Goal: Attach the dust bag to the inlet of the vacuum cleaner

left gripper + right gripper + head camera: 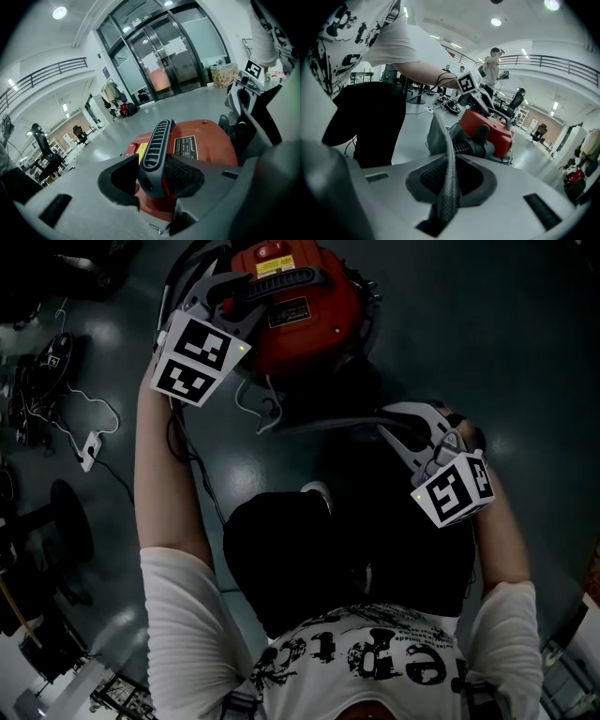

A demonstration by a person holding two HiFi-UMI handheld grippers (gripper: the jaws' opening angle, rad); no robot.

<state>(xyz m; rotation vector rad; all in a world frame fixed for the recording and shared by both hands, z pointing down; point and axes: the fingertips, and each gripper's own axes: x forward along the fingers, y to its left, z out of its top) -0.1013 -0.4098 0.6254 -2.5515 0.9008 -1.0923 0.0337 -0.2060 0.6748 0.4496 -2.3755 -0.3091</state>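
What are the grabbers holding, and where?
Left gripper clamps the vacuum cleaner's handle near its end; right gripper pinches the dust bag by its edge.

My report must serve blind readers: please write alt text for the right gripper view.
The right gripper pinches a fold of a grey woven-fabric dust bag between its jaws; the bag runs toward the black ribbed tube of a red vacuum cleaner on a grey floor. The person's bare forearm reaches to the vacuum's top.

Left tool (239, 301) clamps wide, right tool (392, 424) pinches nearly closed, both held forward and angled downward.
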